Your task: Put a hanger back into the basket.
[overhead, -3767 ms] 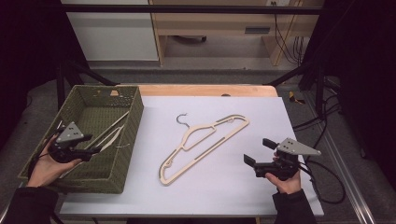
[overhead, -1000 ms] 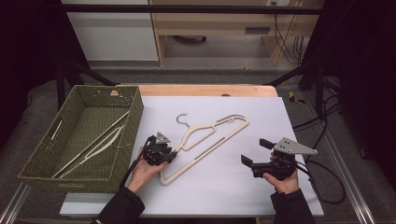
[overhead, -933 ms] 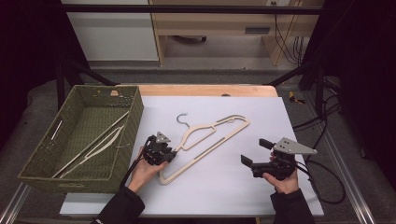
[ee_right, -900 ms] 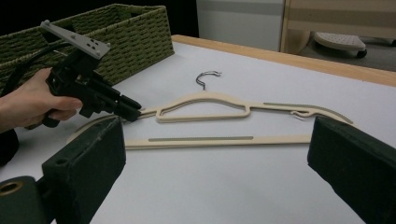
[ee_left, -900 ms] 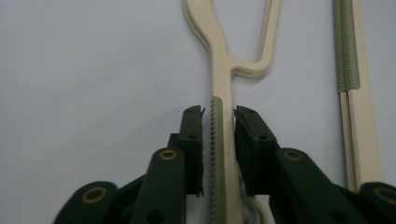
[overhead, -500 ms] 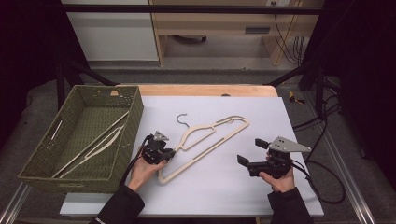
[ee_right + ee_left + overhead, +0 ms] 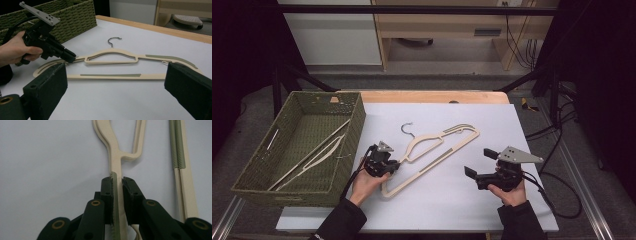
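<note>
Jaws of the left gripper clamp the hanger shoulder for lifting toward the basket behind it; right gripper waits, spread apart.

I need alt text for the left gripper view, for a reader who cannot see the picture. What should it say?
The left gripper, seen from close behind its two black jaws, is shut on one arm of a cream hanger that lies on a white table. The jaws have just been closing on it. At the right runs the hanger's bar with a ribbed green grip strip.
</note>
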Available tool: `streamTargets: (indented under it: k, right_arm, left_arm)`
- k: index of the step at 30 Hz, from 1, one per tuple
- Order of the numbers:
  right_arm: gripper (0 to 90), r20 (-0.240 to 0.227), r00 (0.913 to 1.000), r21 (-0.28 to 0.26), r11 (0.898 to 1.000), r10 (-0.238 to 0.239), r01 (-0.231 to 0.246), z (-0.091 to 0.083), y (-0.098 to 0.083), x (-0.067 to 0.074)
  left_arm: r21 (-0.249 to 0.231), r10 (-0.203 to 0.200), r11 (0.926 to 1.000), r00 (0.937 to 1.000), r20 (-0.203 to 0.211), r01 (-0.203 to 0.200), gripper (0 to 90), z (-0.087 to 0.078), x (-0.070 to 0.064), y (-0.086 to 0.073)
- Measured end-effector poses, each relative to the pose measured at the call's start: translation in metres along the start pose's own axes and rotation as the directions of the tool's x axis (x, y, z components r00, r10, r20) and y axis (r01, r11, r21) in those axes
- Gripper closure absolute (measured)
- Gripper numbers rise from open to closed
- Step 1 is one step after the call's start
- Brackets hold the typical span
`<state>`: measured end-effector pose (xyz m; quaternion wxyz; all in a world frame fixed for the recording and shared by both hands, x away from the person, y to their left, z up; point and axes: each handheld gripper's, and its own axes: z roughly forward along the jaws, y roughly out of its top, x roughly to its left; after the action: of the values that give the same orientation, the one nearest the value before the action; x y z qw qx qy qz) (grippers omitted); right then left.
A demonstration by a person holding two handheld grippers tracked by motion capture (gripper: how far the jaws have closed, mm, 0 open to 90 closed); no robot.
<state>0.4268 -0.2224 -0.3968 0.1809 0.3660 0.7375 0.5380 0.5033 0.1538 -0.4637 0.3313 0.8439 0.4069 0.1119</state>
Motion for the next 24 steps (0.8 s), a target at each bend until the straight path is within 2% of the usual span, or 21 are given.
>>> streamTargets:
  k: [3,8,12,17,18,24]
  right_arm:
    - [5.0,-0.004,1.0,-0.001,1.0,-0.006,0.006,0.0,0.0,0.0]
    - [5.0,0.0,1.0,0.0,1.0,-0.004,0.004,0.0,0.0,0.0]
    - [5.0,-0.001,1.0,0.0,1.0,-0.001,0.001,0.0,0.0,0.001]
    - [5.3,-0.002,1.0,0.001,1.0,0.002,-0.002,0.001,0.0,0.001]
    - [5.4,-0.003,1.0,0.004,1.0,0.001,-0.001,0.002,0.0,0.001]
    - [7.8,-0.022,0.9997,0.014,1.0,-0.009,0.01,0.017,0.002,0.006]
  left_arm:
    - [0.006,0.004,1.0,1.0,0.001,-0.004,78.7,0.001,0.0,0.0]
    - [0.006,-0.026,0.9997,0.9996,0.015,0.026,78.6,0.001,0.003,-0.001]
    - [0.001,-0.003,1.0,0.9999,-0.011,0.003,79.0,0.0,-0.001,-0.001]
    - [-0.039,0.032,0.9987,0.9984,-0.046,-0.034,79.2,-0.011,-0.007,0.001]
    - [-0.046,0.047,0.9977,0.9974,-0.054,-0.05,79.2,-0.014,-0.008,0.001]
    - [-0.113,0.067,0.9906,0.9939,-0.088,-0.077,79.4,-0.031,-0.017,0.002]
